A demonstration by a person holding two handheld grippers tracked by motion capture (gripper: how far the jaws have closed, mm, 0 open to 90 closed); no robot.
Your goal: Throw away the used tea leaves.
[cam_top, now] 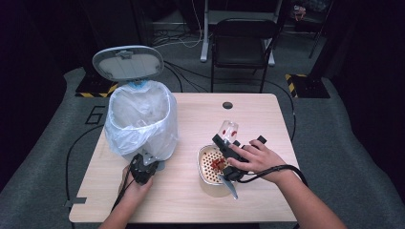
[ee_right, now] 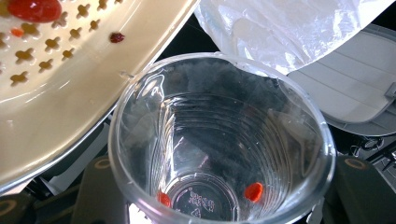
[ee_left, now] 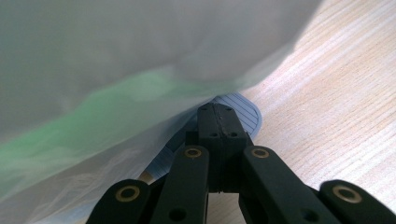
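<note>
1. Bin (cam_top: 141,119) – far left of the table (cam_top: 186,200), lined with a clear bag (cam_top: 119,129); its grey lid (cam_top: 128,62) stands open behind it.
2. Left gripper (cam_top: 145,162) – held in the left hand (cam_top: 136,188) at the foot of the bin, nose pointing at the bin's base.
3. In the left gripper view the gripper (ee_left: 218,122) has its jaws pressed together with nothing between them. The tips sit over a ribbed grey pedal (ee_left: 243,112) at the bin's base; the bag (ee_left: 140,70) hangs just above them. A green tint shows through the bag – what it is I cannot tell.
4. Strainer (cam_top: 206,164) – a cream bowl with cross-shaped holes, right of centre on the table, with red bits (cam_top: 217,163) in it.
5. Cup (cam_top: 229,130) – clear plastic, tipped on its side just above the strainer's far rim, a few red bits stuck inside.
6. Right gripper (cam_top: 224,143) – in the right hand (cam_top: 255,160), jaws clamped on the cup from both sides.
7. In the right gripper view the cup (ee_right: 219,140) faces the camera mouth-on, the jaws dark on either side of its wall. Two red bits (ee_right: 254,191) cling near its bottom.
8. Same view: the strainer (ee_right: 70,102) lies upper left, its rim just beside the cup's rim; bag (ee_right: 289,28) and lid (ee_right: 355,88) lie beyond.
</note>
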